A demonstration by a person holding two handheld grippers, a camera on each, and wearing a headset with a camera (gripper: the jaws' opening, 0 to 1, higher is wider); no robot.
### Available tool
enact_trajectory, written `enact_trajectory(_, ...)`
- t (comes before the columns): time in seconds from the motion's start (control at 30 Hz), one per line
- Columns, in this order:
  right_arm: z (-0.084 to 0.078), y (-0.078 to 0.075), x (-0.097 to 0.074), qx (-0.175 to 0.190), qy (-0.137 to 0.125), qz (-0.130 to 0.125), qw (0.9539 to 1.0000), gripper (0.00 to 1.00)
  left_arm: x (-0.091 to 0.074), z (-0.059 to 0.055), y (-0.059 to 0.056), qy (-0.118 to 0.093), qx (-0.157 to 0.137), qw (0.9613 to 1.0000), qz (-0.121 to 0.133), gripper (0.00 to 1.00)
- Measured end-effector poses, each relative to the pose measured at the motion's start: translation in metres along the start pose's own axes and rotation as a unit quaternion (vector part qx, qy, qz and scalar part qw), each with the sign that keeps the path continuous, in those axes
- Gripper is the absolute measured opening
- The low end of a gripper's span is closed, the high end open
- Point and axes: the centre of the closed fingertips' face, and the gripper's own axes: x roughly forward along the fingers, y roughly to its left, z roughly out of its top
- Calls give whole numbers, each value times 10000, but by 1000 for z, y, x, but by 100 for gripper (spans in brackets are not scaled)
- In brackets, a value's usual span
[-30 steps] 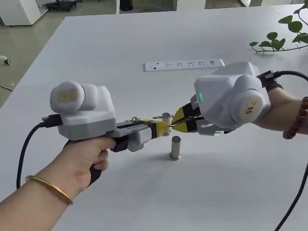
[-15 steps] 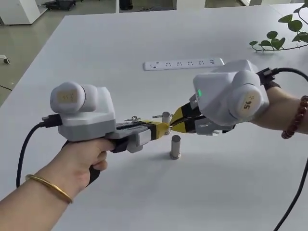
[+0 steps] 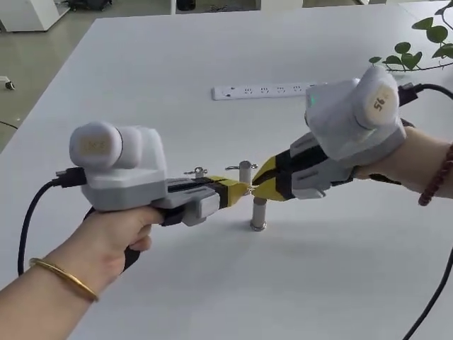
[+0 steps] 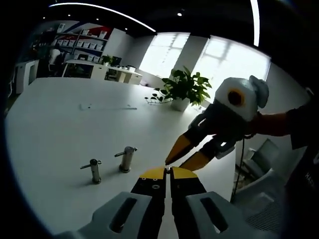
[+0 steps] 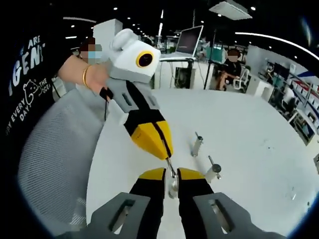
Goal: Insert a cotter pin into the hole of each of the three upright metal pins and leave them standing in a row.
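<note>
Left hand-held gripper point(image 3: 243, 188) pinching cotter pin point(image 5: 169, 164), right hand-held gripper point(image 3: 261, 186) now rolled, clasping metal pin point(image 3: 258, 215)

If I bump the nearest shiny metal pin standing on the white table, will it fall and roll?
The nearest shiny metal pin stands tall and narrow on a small base, so a sideways bump would likely tip it. Being round, it might roll across the smooth white table. It looks like solid metal, so likely stiff and heavy for its size.
</note>
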Motion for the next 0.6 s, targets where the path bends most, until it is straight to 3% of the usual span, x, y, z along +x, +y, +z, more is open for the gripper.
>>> enact_trajectory(0.17,-5,6,-5,359,-133,196,9991,7,-4,-3,-2,0,161,9998,-132,0)
enact_trajectory(0.4,-9,20,-9,867,-310,527,9944,8,-10,-6,-15,-66,420,9977,-527,0)
enact_trajectory(0.6,-11,36,-11,944,-369,891,9909,8,-13,-10,-31,-79,532,9942,-932,0)
